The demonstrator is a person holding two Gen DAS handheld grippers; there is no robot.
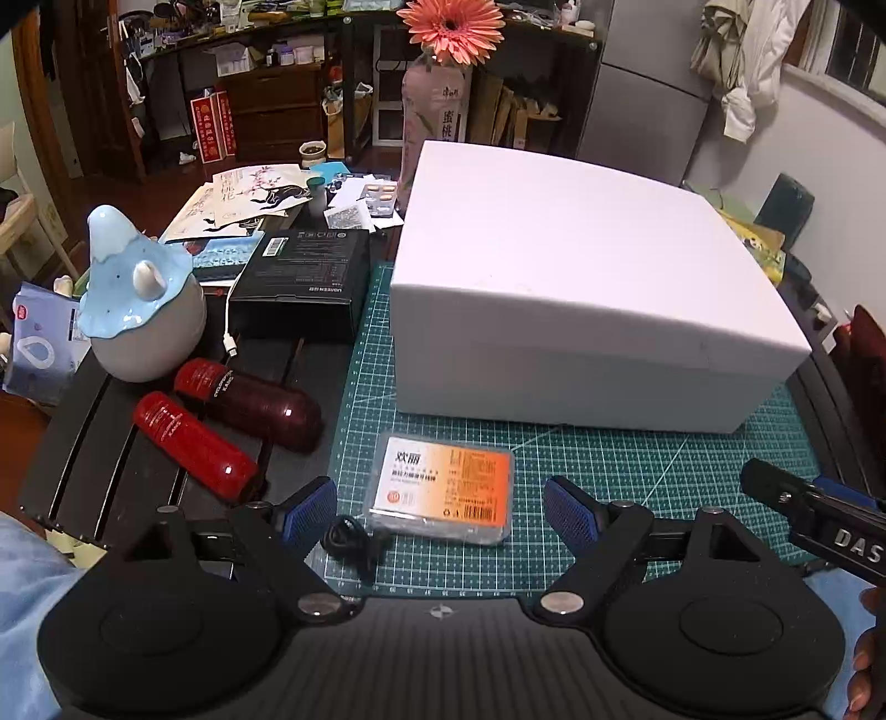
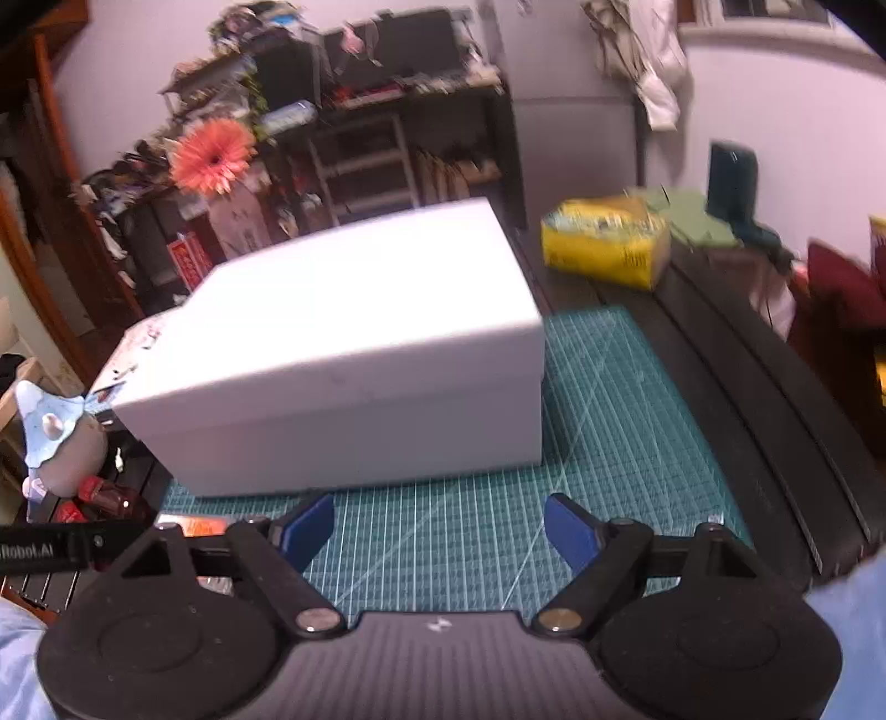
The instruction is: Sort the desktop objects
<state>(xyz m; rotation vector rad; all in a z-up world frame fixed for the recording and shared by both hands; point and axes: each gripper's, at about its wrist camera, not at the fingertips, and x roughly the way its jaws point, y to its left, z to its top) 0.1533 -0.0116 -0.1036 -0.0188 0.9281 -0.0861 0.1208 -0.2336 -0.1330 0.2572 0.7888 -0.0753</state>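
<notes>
The plastic case (image 1: 443,487) with the orange and white label lies flat on the green cutting mat (image 1: 637,471), just in front of the big white box (image 1: 581,277) and apart from it. The left gripper (image 1: 440,507) hangs over the case with its jaws spread wide; the blue pads (image 1: 307,507) stand on either side of the case without touching it, so nothing is held. A small black cable (image 1: 351,540) lies curled on the mat at the case's near left corner, close to the left pad.

To the left, off the mat on the dark slatted table (image 1: 99,443), two red bottles (image 1: 221,426) lie on their sides next to each other. Behind them stands a grey and blue ceramic pot (image 1: 138,299), and beside that a black carton (image 1: 302,282) with a white cord (image 1: 230,338) trailing from under it. Papers (image 1: 249,194) and a pink flower (image 1: 448,27) in a bottle sit farther back.

The right gripper (image 2: 440,534) hovers over bare mat (image 2: 609,387) in front of the white box (image 2: 343,343), jaws wide apart and empty. A yellow packet (image 2: 603,243) lies on the table behind the box to the right. This view is blurred.
</notes>
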